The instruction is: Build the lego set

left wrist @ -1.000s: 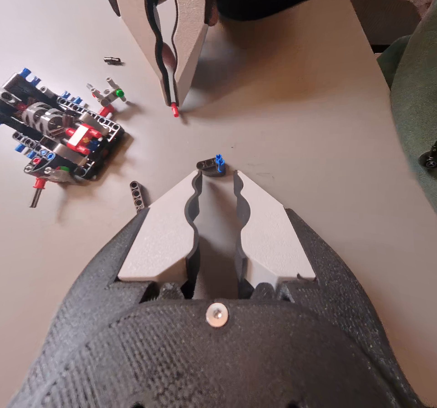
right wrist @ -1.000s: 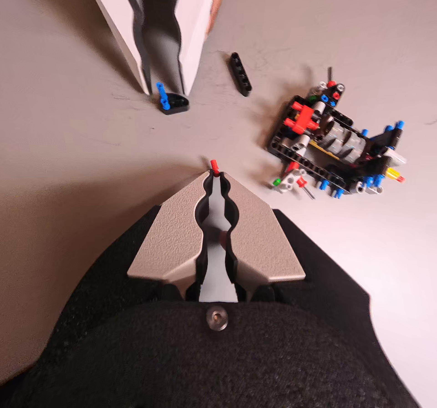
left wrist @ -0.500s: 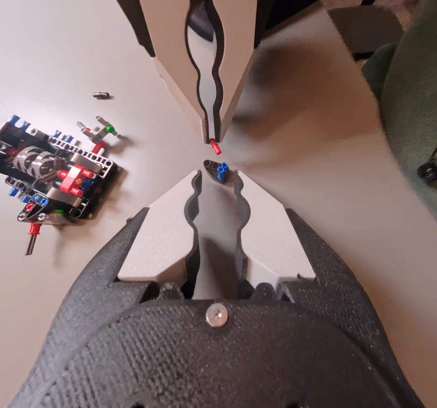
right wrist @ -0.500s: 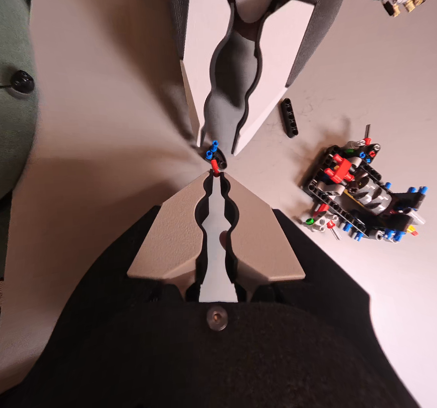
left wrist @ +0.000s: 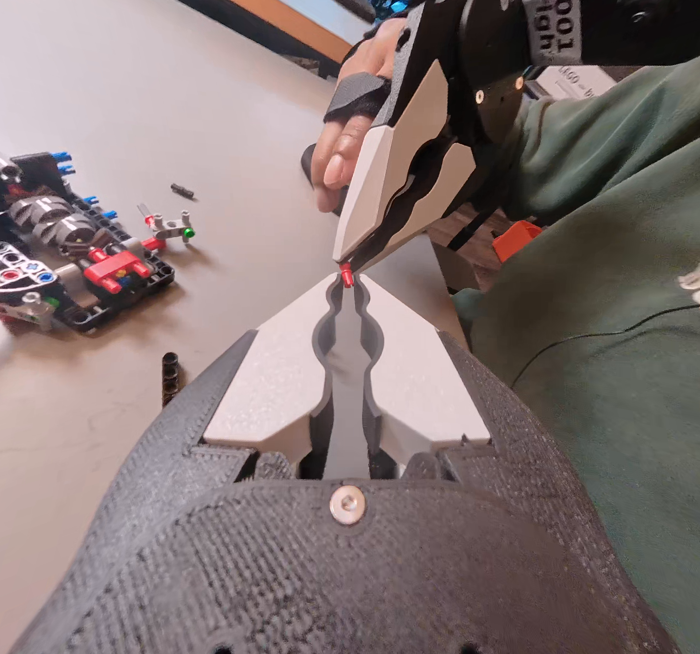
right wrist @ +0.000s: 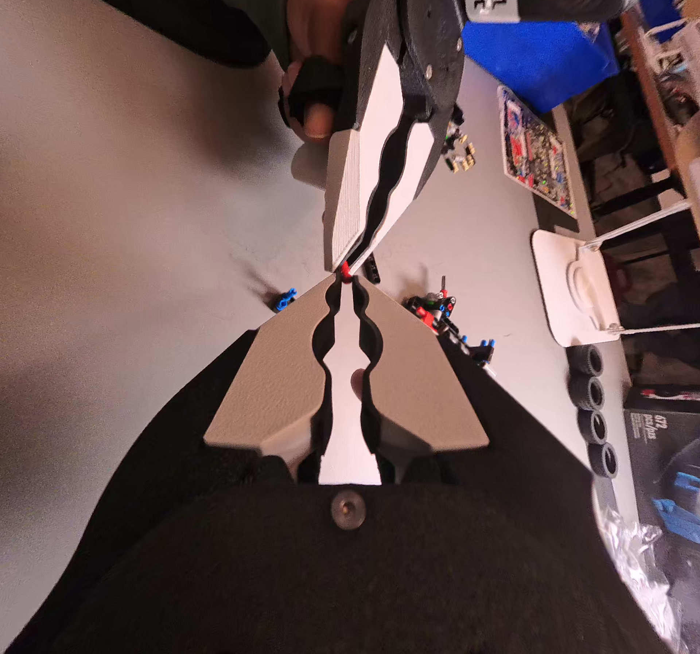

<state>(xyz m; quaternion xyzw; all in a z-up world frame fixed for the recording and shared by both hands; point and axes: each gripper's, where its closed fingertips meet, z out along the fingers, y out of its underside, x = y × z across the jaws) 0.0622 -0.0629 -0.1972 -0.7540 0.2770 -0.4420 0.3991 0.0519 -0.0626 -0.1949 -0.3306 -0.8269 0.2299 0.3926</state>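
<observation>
The two grippers meet tip to tip above the table (left wrist: pixel 227 86), with a small red pin (left wrist: pixel 345 279) between them. The right gripper (left wrist: pixel 350 260) pinches the pin's upper end; its lower end sits in the narrow gap of the left gripper (left wrist: pixel 345 283), whose jaws stand nearly closed about it, though firm contact cannot be told. In the right wrist view, the right gripper (right wrist: pixel 344 279) shows a slim gap below the pin (right wrist: pixel 344 268), so its hold there is unclear. That view alone shows a black piece with a blue pin (right wrist: pixel 283 299) lying on the table, black tyres (right wrist: pixel 594 412) and a box (right wrist: pixel 663 457). The left wrist view alone shows a loose black beam (left wrist: pixel 170 372), a grey connector (left wrist: pixel 170 223) and a green sleeve (left wrist: pixel 606 295). The partly built model (left wrist: pixel 75 253), black with red, blue and grey parts, lies well apart.
</observation>
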